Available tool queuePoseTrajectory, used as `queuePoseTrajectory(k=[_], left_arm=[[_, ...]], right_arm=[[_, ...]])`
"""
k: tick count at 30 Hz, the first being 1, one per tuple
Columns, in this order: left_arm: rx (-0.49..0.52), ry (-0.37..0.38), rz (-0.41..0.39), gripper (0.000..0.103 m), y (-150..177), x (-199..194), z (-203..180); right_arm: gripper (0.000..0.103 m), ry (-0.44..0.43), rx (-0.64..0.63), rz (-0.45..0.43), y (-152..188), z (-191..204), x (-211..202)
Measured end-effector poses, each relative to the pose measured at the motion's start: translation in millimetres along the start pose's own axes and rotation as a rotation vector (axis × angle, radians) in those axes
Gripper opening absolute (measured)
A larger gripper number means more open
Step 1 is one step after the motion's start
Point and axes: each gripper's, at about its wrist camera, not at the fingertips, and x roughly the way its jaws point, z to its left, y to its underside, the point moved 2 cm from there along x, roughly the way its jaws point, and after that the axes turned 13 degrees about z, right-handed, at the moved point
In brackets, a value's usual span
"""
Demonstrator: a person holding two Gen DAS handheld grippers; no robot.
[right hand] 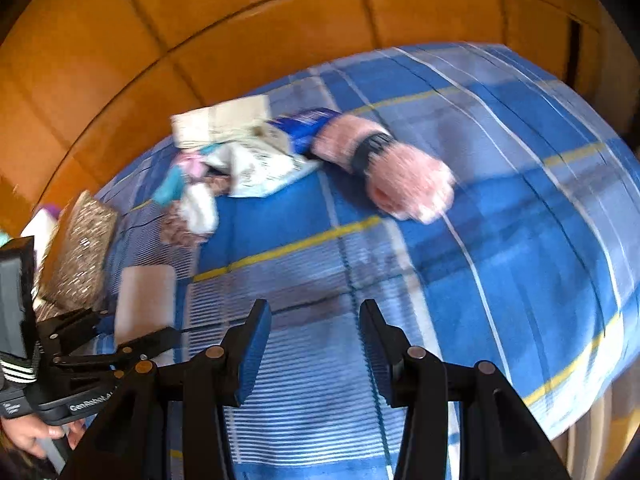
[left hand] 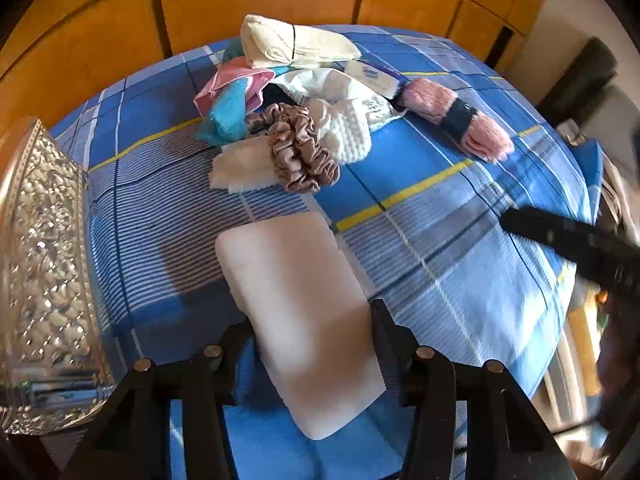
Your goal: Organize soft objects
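Tongs [right hand: 105, 334] w/ "GenRobot" label

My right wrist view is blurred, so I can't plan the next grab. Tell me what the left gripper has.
Observer: The white block lies on the bedspread between the left gripper fingers. Whether they press it is unclear.
Operator: Describe the pile beyond it.
Observer: A tan satin scrunchie sits at its near edge, against a white knitted piece.
Operator: Report what tops the pile.
Observer: A folded cream towel with a thin dark band around it.
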Motion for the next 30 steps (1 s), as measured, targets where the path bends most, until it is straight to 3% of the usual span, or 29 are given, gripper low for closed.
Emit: queuePoseTrajectory(k=[6, 10, 15, 18, 20, 24, 26, 27, 28, 30], left_arm=[[0.046, -0.022, -0.028, 0.051, 27, -10, 5], [0.021, 0.003, -0.03, 0.051, 38, -13, 19], [0.016, 0.02, -0.047, 0.051, 48, -15, 25], [0.008, 0.032, -0.053, 0.052, 45, -12, 24], [0.008, 0.035, -0.06, 0.052, 45, -11, 23], [-0.002, 0.052, -0.069, 0.052, 47, -10, 23], [-0.007, 0.061, -0.073, 0.052, 46, -10, 24], [-0.008, 0.064, -0.074, 0.052, 46, -10, 24], [-0.007, 0.065, -0.076, 0.052, 46, -10, 24], [-0.009, 0.063, -0.077, 0.052, 46, -10, 24]], right_arm=[[0.046, 0.026, -0.354, -0.015, -37, 61, -14], [0.046, 0.1, -0.615, 0.018, -62, 110, 6], [0.054, 0.155, -0.785, 0.162, -84, 144, 52], [0.055, 0.241, -0.84, 0.233, -92, 152, 80], [0.056, 0.236, -0.842, 0.271, -94, 153, 91], [0.046, 0.222, -0.819, 0.268, -92, 148, 93], [0.031, 0.212, -0.794, 0.259, -87, 140, 84], [0.028, 0.198, -0.776, 0.252, -83, 134, 77], [0.01, 0.182, -0.753, 0.248, -79, 127, 69], [0.009, 0.173, -0.719, 0.233, -71, 122, 54]])
